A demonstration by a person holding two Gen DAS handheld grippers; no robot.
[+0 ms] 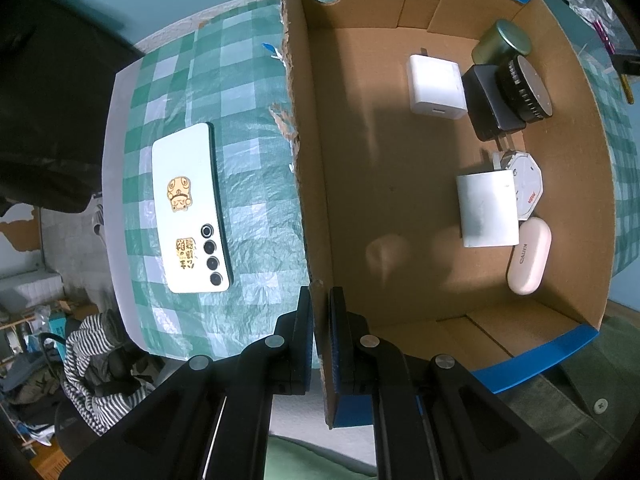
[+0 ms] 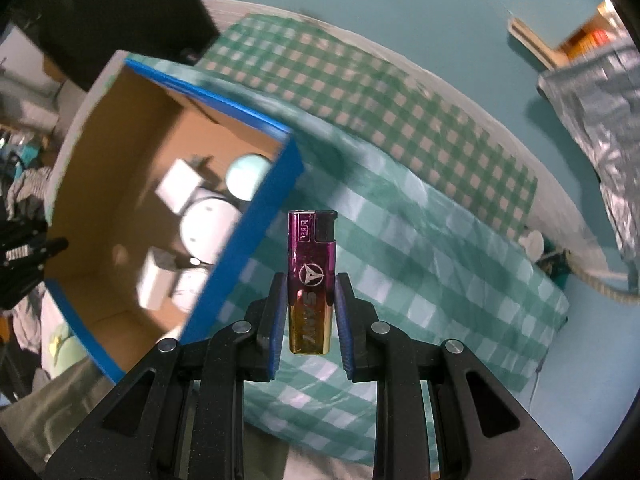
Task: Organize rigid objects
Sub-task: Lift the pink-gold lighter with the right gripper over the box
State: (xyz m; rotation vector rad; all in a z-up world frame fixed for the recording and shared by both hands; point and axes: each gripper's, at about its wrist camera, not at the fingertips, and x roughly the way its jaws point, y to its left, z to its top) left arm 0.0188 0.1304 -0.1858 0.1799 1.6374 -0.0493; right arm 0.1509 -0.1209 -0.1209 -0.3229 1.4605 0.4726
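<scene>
An open cardboard box [image 1: 308, 184] with a blue outer rim stands on the green checked cloth; it also shows in the right wrist view [image 2: 248, 216]. My left gripper [image 1: 320, 300] is shut on the box's near side wall. Inside lie a white charger [image 1: 436, 84], a black block [image 1: 488, 100], a green tin [image 1: 502, 40], a white box [image 1: 486, 208] and a pink case [image 1: 528, 256]. A white phone [image 1: 188, 208] lies face down on the cloth left of the box. My right gripper [image 2: 311, 284] is shut on a purple and gold lighter [image 2: 311, 280], held upright above the cloth right of the box.
The table edge runs along the left in the left wrist view, with striped clothing [image 1: 92, 364] below it. A silver foil bag [image 2: 600, 120] and a rope [image 2: 592, 280] sit at the right in the right wrist view. A round white item [image 1: 526, 184] also lies in the box.
</scene>
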